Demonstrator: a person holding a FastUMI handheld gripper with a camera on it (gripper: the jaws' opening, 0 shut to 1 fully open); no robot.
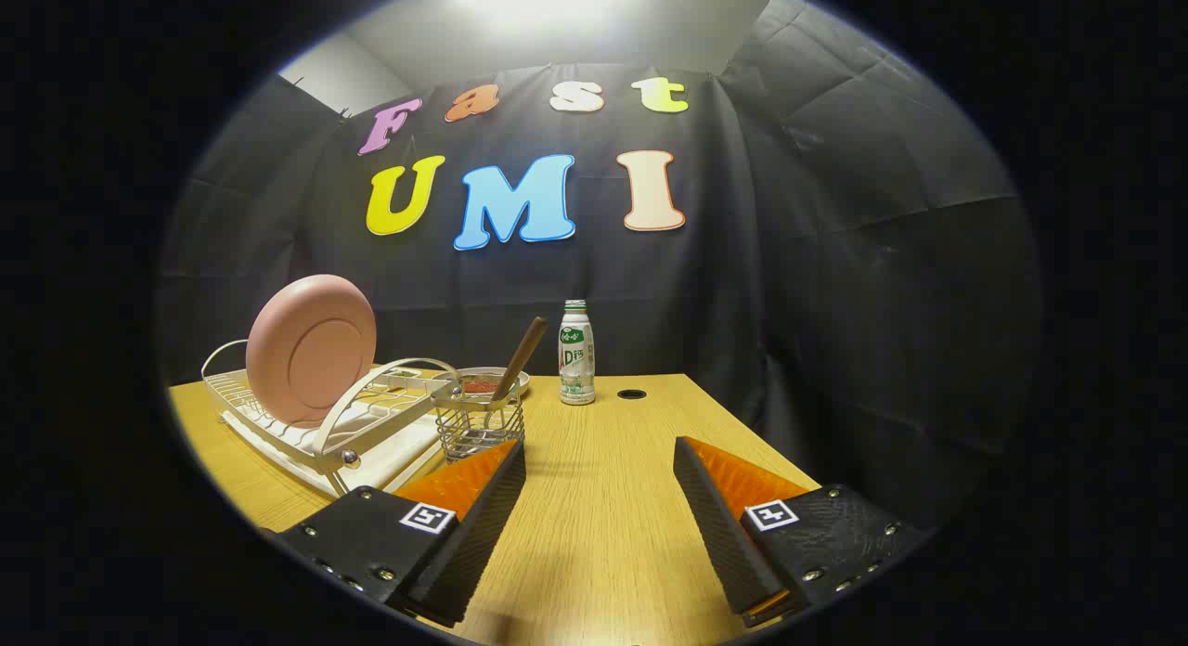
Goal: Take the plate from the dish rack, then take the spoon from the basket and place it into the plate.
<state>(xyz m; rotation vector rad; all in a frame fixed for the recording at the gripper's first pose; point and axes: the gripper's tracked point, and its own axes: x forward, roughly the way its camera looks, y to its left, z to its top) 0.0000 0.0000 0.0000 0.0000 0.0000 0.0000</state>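
Gripper with fingers spread wide and empty over the wooden tabletop; round pink plate upright on edge in the white wire dish rack, ahead and left.

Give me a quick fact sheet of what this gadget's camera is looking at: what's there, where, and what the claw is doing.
plate: pink plate standing on edge in the white dish rack
spoon: handle leaning out of the wire basket beside the rack
bottle: upright, beyond the basket
table: wooden
gripper: open, holding nothing, fingers apart over the table
progress: plate not yet taken
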